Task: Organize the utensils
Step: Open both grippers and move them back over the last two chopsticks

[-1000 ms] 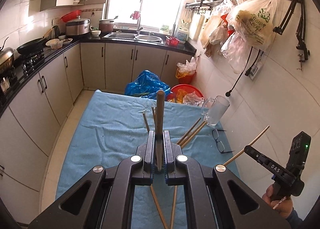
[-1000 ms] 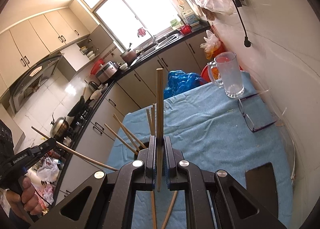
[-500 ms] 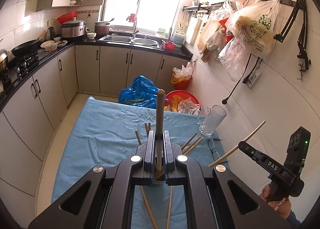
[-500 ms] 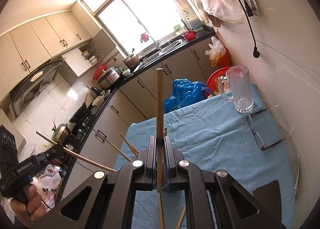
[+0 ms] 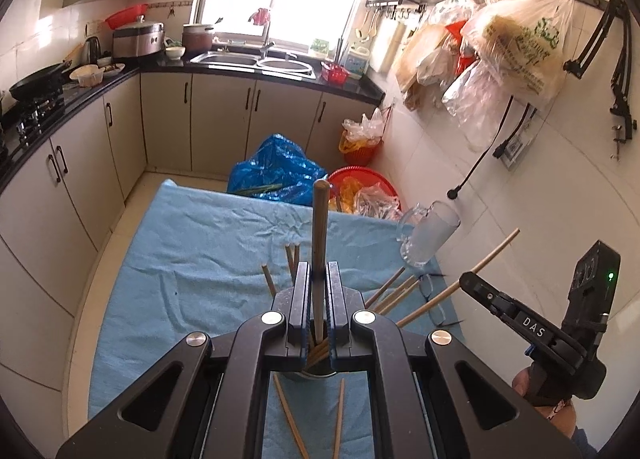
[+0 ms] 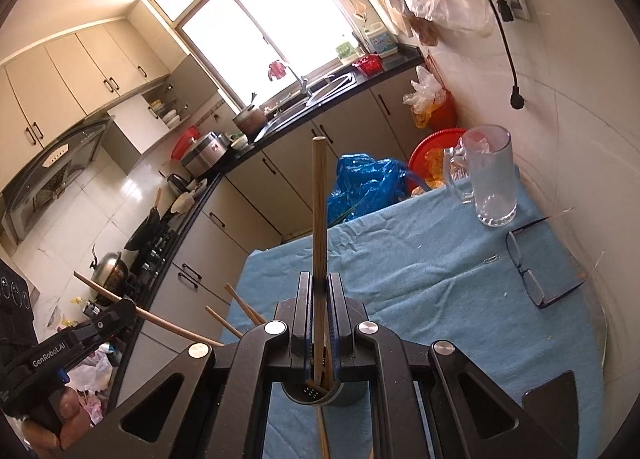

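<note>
your left gripper (image 5: 318,291) has its black fingers (image 5: 301,295) pinching a single brown wooden chopstick (image 5: 320,259), which stands upright between them with its lower end over the mouth of a dark round utensil holder (image 5: 316,373) on the tabletop. that holder already carries several light wooden chopsticks (image 5: 390,291), fanned out and leaning toward the right. two more loose wooden chopsticks (image 5: 339,419) lie flat on the light blue towel (image 5: 192,259) covering the tabletop, just on the near side of the holder.

your right gripper (image 6: 318,299) likewise has its fingers (image 6: 302,303) clamped on a long brown wooden chopstick (image 6: 319,227), held upright, its lower tip reaching down to the rim of the same dark holder (image 6: 316,395). in the left wrist view that gripper shows at the right edge, its chopstick slanting up toward the wall.

a clear glass mug with a handle (image 6: 490,179) stands at the far right corner of the towel, near the white wall. a pair of dark-rimmed glasses (image 6: 528,275) lies on the towel on the near side of the mug. beyond the tabletop's far edge sit a crumpled blue plastic bag (image 5: 276,173) and a red basin (image 5: 364,187) on the floor.
</note>
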Tool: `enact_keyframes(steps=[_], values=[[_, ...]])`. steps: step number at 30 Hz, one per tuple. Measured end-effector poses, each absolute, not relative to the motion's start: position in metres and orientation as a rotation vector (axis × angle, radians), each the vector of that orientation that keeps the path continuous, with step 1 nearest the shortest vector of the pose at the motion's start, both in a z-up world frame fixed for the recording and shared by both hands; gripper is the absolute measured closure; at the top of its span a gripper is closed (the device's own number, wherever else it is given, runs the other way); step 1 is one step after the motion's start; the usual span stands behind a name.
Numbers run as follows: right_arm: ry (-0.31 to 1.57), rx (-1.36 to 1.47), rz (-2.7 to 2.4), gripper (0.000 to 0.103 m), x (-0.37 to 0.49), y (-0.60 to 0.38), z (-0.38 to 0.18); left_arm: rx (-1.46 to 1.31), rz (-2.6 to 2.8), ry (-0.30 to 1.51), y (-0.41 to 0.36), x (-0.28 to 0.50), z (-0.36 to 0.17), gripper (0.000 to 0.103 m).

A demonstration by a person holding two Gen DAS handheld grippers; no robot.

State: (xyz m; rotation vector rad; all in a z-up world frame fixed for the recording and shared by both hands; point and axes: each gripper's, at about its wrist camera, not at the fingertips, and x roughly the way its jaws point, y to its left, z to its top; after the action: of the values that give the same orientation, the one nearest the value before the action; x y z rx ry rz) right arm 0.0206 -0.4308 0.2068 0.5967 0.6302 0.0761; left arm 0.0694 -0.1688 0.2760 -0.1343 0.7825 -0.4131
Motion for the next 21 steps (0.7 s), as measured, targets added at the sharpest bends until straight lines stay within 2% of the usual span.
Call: enact_keyframes(steps=[16,17,18,20,21], values=[[0.791,0.515,0.082,0.093,0.048,-0.389,0.154,-0.112,-0.409,0.902,-0.165,0.085,0.215,0.096],[0.791,0.513,0.087,0.088,0.049,-0.388,0.154,-0.117,-0.409,0.903,-0.163,0.085,0.215,0.093],[0.787,0.51,0.085,0.081,0.049,-0.388,0.156,-0.126,-0.41,0.899,-0.161,0.085,0.217,0.086],[0.768,0.506,0.078,0.075,0.046,-0.39,0.161,-0.137,-0.403,0.883,-0.158,0.083,0.221,0.075],[0.756,0.509,0.077,0.075,0.044,-0.391,0.165,-0.143,-0.398,0.871,-0.155,0.081,0.224,0.073]])
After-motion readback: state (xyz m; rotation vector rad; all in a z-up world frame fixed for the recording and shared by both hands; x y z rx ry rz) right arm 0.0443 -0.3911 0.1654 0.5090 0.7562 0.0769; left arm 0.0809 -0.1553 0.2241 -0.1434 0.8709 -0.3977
